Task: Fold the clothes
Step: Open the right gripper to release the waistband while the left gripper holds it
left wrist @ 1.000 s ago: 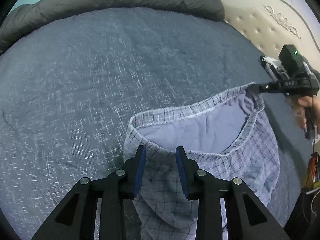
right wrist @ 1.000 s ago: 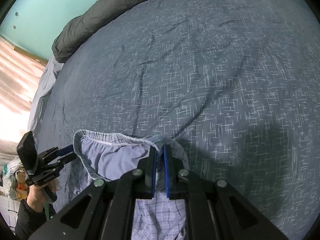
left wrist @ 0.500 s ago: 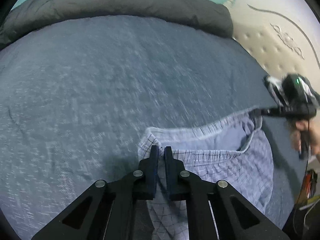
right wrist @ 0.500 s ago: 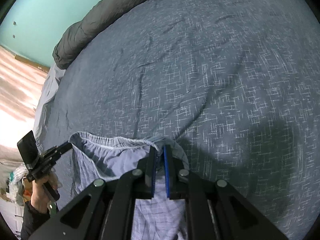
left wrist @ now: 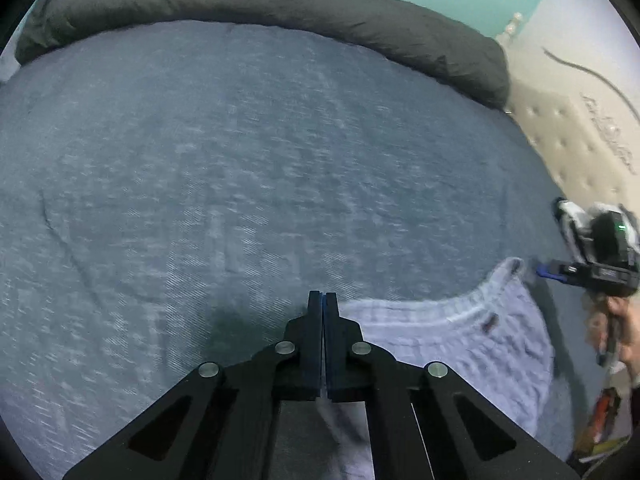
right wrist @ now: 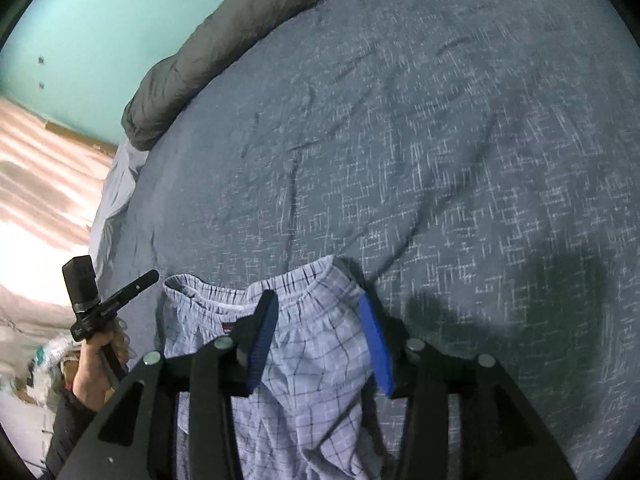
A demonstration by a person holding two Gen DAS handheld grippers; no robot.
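Now, your left gripper [left wrist: 322,300]: shut, seemingly empty in the blur.
Your right gripper [right wrist: 320,320]: just opened, astride the plaid shorts [right wrist: 304,364] on the bed [right wrist: 440,140].

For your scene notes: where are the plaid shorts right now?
In the right wrist view, the plaid shorts lie low and centre on the blue bedspread, waistband between the right gripper's open fingers.

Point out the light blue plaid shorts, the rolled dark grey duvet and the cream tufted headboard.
Light blue plaid shorts [right wrist: 304,368]: right wrist view, front fabric below waistband.
Rolled dark grey duvet [left wrist: 280,4]: left wrist view, middle of roll.
Cream tufted headboard [left wrist: 576,140]: left wrist view, buttoned panel.
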